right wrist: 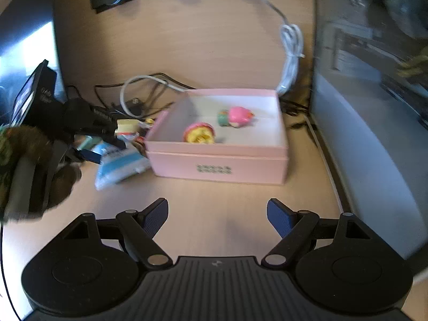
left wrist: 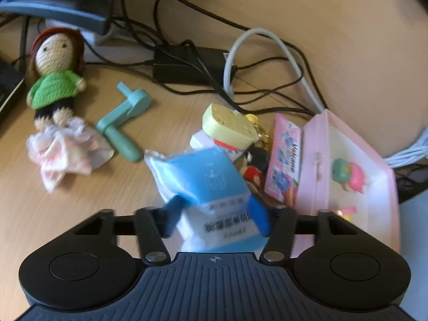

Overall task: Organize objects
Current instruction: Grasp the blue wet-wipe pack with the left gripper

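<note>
Blue packet [left wrist: 211, 187] is seen between the left gripper [left wrist: 216, 214] fingers, contact unclear; right gripper [right wrist: 217, 218] fingers apart, empty. Two toys are in the pink box [right wrist: 219, 165]; knitted doll [left wrist: 54, 72] and others remain on the counter [left wrist: 165, 123].

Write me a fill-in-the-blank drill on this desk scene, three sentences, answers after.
1. The open box on the desk is coloured ____.
2. The blue and white packet lies between the fingers of the ____ gripper.
3. The crocheted doll wears a ____ top.

Missing words: pink; left; green
</note>
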